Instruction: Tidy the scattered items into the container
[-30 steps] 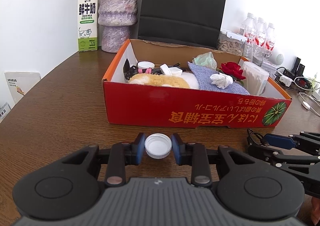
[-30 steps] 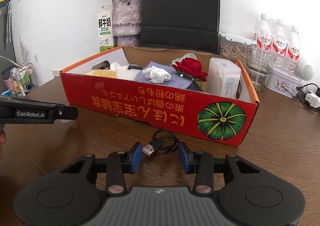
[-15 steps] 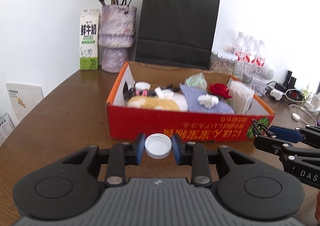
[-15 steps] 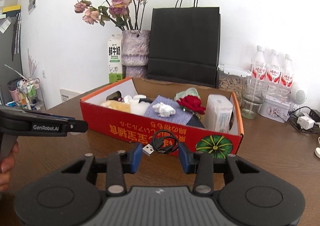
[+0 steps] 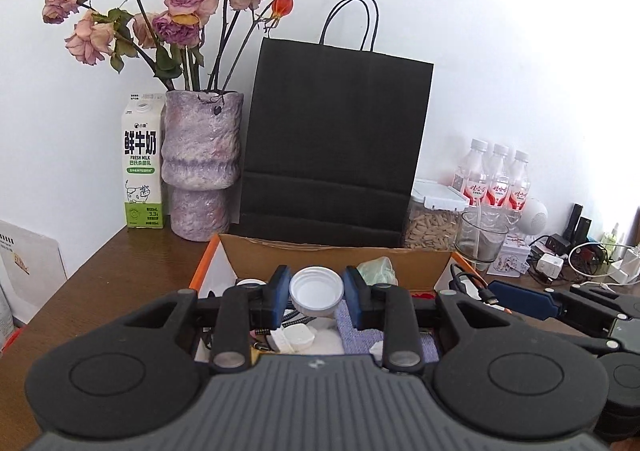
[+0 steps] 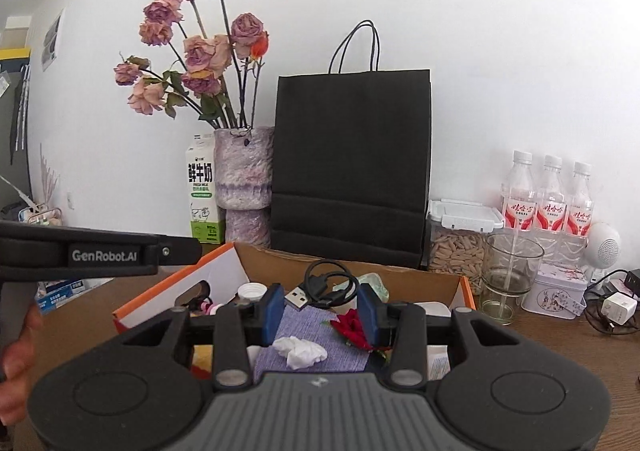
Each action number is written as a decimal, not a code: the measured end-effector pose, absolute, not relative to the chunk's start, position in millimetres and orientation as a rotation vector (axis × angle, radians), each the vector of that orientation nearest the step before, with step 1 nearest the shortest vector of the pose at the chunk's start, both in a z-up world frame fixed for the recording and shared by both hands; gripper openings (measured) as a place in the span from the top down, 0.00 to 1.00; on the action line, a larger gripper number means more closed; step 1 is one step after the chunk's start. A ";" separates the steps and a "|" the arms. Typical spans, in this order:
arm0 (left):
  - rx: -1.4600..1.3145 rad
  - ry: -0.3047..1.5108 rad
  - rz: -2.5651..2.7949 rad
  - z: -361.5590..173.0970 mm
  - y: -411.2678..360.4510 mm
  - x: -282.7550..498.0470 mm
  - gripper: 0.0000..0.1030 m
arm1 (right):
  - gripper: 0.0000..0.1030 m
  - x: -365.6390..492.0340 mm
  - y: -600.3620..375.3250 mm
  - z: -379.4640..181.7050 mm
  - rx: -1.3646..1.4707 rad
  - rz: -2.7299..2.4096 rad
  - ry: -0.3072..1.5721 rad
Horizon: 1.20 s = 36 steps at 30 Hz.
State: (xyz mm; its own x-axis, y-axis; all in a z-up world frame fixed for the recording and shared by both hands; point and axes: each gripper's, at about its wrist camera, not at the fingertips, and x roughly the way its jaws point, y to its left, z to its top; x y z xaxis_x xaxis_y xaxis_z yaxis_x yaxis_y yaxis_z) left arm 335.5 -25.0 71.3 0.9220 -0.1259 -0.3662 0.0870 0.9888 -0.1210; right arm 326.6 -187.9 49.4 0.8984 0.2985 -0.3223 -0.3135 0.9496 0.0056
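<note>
Between the blue-padded jaws of the left gripper (image 5: 317,293) a round white plastic bottle cap (image 5: 317,292) is clamped, open side toward the camera, and it is held over the inside of the open orange-and-red cardboard box (image 5: 400,261). The jaws of the right gripper (image 6: 319,309) are closed on a small coiled black USB cable (image 6: 326,285), its silver plug (image 6: 297,300) jutting toward the left pad, likewise above the box interior. Beneath both loads lie things already gathered: a lilac-blue cloth (image 6: 316,331), a crumpled white tissue (image 6: 301,351), a red artificial rose (image 6: 354,327) and another white cap (image 6: 251,291). The step in hand is judged to be the carry, with both items brought over the container and not yet let go. What is called for next is a short lowering and an opening of each pair of jaws, so that cap and cable are dropped inside the walls rather than on the brown wooden desk (image 5: 100,279).
</note>
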 end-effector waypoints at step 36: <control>-0.061 0.393 0.018 55.0 -15.8 358.8 0.00 | 0.00 352.2 -197.1 40.9 -0.020 0.227 0.413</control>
State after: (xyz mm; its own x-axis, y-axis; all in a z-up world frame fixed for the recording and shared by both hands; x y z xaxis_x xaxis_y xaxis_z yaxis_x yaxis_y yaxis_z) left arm 358.8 -15.8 55.0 0.9235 0.0054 -0.3835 -0.0292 0.9980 -0.0563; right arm 352.2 -197.1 40.9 0.8909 0.2146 -0.4004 -0.2227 0.9745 0.0268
